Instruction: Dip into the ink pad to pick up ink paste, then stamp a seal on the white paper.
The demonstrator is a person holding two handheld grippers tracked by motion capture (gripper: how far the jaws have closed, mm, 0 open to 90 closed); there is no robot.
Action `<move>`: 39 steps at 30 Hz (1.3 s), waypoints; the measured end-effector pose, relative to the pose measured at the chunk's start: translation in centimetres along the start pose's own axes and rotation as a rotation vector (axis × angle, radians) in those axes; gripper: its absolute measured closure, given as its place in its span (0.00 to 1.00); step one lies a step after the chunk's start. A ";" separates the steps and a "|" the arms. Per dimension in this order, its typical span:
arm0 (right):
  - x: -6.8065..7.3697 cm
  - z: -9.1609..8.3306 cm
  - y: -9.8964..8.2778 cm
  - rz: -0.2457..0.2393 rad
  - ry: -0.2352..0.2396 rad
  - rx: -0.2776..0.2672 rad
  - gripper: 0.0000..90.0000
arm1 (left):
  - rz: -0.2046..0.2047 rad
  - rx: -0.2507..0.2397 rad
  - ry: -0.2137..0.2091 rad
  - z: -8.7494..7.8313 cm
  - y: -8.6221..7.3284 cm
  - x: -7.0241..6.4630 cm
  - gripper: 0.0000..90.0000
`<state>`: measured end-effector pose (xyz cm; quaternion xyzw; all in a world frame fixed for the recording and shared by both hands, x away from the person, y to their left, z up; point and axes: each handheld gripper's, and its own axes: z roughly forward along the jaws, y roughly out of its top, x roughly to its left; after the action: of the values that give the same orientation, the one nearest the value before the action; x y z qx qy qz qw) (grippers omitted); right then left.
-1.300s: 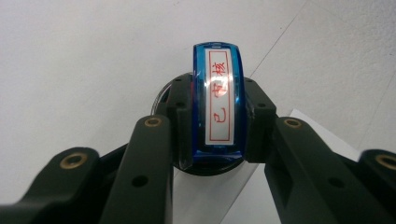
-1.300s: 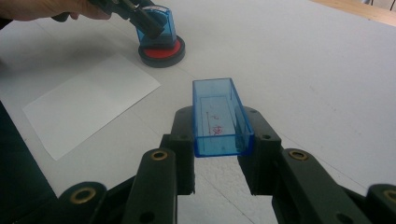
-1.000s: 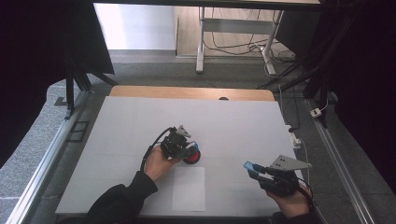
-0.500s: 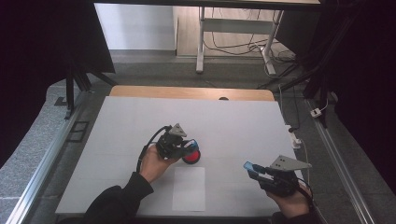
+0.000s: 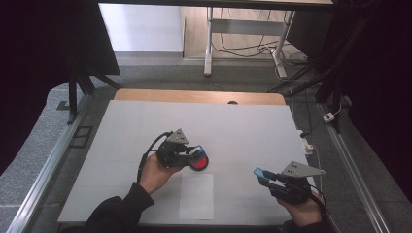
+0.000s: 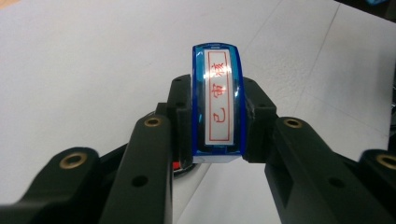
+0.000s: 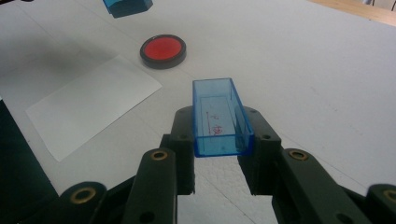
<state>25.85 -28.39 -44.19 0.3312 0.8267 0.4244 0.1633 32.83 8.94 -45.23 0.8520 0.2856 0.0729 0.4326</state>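
The left gripper [image 5: 190, 154], fingers clamped on the blue stamp [image 6: 216, 100], has lifted it off the red ink pad [image 5: 199, 163] just below; inked, I'd guess, paper [image 5: 196, 196] next. The right gripper [image 5: 266, 175] grips the stamp's clear cap [image 7: 219, 119].

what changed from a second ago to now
The left gripper, shut on the blue stamp, has lifted slightly off the red ink pad. The right gripper stays put, shut on the clear blue cap. The ink pad and the white paper sheet have not moved.

Grey carpet floor [image 5: 145, 73], desk legs [image 5: 209, 43] w/ cables behind.
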 end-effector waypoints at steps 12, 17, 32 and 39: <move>0.0 -0.1 0.0 -0.006 0.005 -0.003 0.77 | 0.018 -0.013 -0.016 -1.2 -0.3 -0.8 0.77; 0.0 -0.1 0.0 -0.005 0.004 -0.005 0.77 | 0.017 -0.010 -0.019 -1.5 -0.5 -1.0 0.77; 0.0 -0.1 0.1 -0.007 0.003 -0.012 0.77 | 0.022 -0.007 -0.039 -2.4 -1.0 -2.1 0.77; 0.0 -0.1 0.1 -0.009 0.002 -0.009 0.77 | 0.024 0.013 -0.053 -2.5 -1.5 -2.7 0.77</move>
<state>25.78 -28.39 -44.08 0.3261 0.8266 0.4277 0.1657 29.05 9.88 -44.53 0.8599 0.2642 0.0534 0.4335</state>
